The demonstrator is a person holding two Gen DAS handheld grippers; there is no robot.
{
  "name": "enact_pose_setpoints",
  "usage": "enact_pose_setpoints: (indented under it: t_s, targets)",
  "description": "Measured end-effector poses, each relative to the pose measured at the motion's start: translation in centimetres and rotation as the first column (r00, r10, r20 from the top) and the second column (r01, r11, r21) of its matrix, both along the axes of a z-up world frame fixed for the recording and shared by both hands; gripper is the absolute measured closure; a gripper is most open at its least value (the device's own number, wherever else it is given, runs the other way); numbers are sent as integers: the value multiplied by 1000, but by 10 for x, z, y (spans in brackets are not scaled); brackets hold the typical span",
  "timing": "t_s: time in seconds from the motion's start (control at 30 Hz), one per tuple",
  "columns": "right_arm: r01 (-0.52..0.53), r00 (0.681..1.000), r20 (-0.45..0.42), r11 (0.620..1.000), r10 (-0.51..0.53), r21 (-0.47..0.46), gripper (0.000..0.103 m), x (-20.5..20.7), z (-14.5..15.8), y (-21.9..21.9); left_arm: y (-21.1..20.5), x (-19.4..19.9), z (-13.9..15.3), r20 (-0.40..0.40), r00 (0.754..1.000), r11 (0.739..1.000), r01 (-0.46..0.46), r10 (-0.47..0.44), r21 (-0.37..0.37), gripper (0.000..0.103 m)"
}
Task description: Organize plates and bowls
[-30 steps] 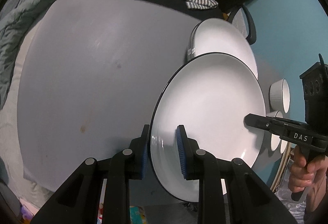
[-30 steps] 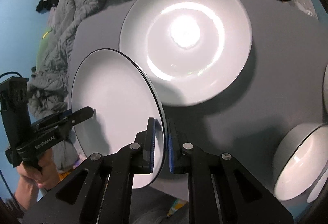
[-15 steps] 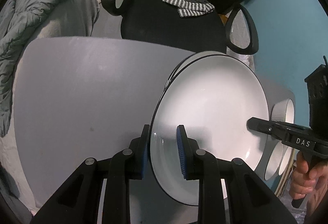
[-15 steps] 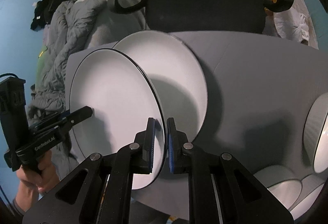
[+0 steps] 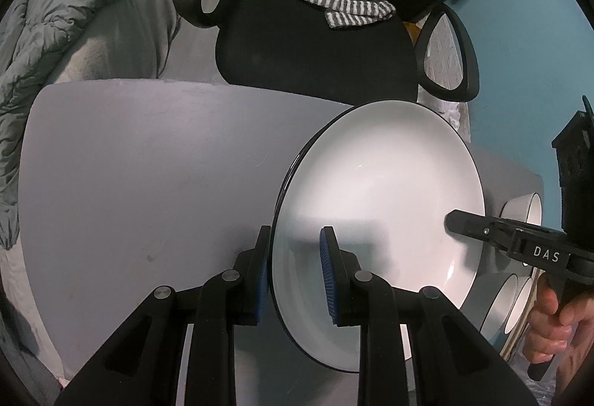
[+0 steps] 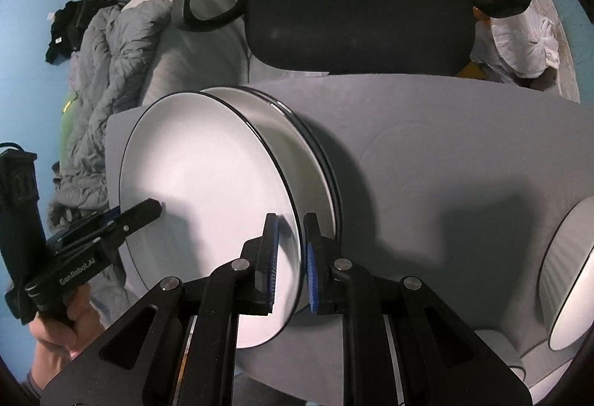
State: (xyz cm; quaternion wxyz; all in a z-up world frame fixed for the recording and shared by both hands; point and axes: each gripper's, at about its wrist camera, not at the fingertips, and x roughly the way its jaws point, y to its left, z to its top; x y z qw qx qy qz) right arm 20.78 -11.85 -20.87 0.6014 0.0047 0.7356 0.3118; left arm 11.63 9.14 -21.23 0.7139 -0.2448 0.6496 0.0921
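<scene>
Left gripper (image 5: 295, 272): fingers (image 5: 328, 276) narrowly apart, clamped on the near-left rim of a white black-edged plate (image 5: 382, 205). Plate held tilted over the grey surface (image 5: 148, 164), directly above a stack of plates (image 6: 315, 149) at the far edge. Right gripper (image 6: 291, 250): fingers (image 6: 311, 268) nearly together, pinching the plate's opposite rim. Further right, white bowls (image 6: 568, 268) on the surface, near its right end.
</scene>
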Motion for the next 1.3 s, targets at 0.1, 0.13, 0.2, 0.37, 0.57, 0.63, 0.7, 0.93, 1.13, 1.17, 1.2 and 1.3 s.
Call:
enact_pose_setpoints:
  t_s: [0.1, 0.13, 0.2, 0.37, 0.57, 0.63, 0.7, 0.93, 1.13, 1.17, 1.2, 1.3]
  targets:
    - [-1, 1000, 0, 1000, 1, -6, 89, 3, -2, 1, 0, 4, -3, -9, 1000, 1000, 2, -2, 1, 79]
    - [-1, 1000, -1, 1000, 1, -8, 89, 4, -3, 1, -1, 4, -3, -8, 1000, 1000, 3, -3, 7, 79]
    - [4, 1000, -4, 1000, -4, -12, 88, 4, -4, 2, -1, 5, -5, -10, 1000, 1000, 6, -6, 9, 79]
    - [9, 1000, -1, 1000, -9, -22, 88, 5, -3, 4, 0, 8, -11, -24, 1000, 999, 20, -20, 27, 79]
    - [13, 1000, -10, 998, -14, -67, 82, 9, -3, 9, 1, 9, -14, -34, 999, 999, 34, -33, 35, 79]
    - [19, 1000, -23, 997, -21, -80, 79, 8, -2, 11, -1, 8, -10, -31, 999, 998, 36, -35, 41, 78]
    - [21, 999, -30, 993, -25, -114, 77, 9, 0, 15, -2, 8, -8, -26, 999, 998, 42, -41, 52, 78]
    - [28, 995, -85, 973, -48, -228, 59, 9, 0, 27, -3, 5, -2, -8, 999, 998, 34, -34, 51, 67]
    - [47, 989, -125, 961, -84, -274, 59, 14, -3, 26, 0, 0, 4, 15, 1000, 1000, -6, 5, 25, 60]
    - [50, 988, -130, 959, -89, -277, 59, 15, -3, 26, 1, -2, 5, 21, 1000, 1000, -14, 14, 25, 59]
    - [52, 987, -132, 958, -92, -281, 59, 15, -3, 27, 2, -3, 6, 25, 999, 999, -20, 19, 25, 58]
    - [48, 988, -127, 956, -89, -291, 57, 13, -1, 28, 2, -8, 8, 32, 999, 999, -33, 33, 16, 52]
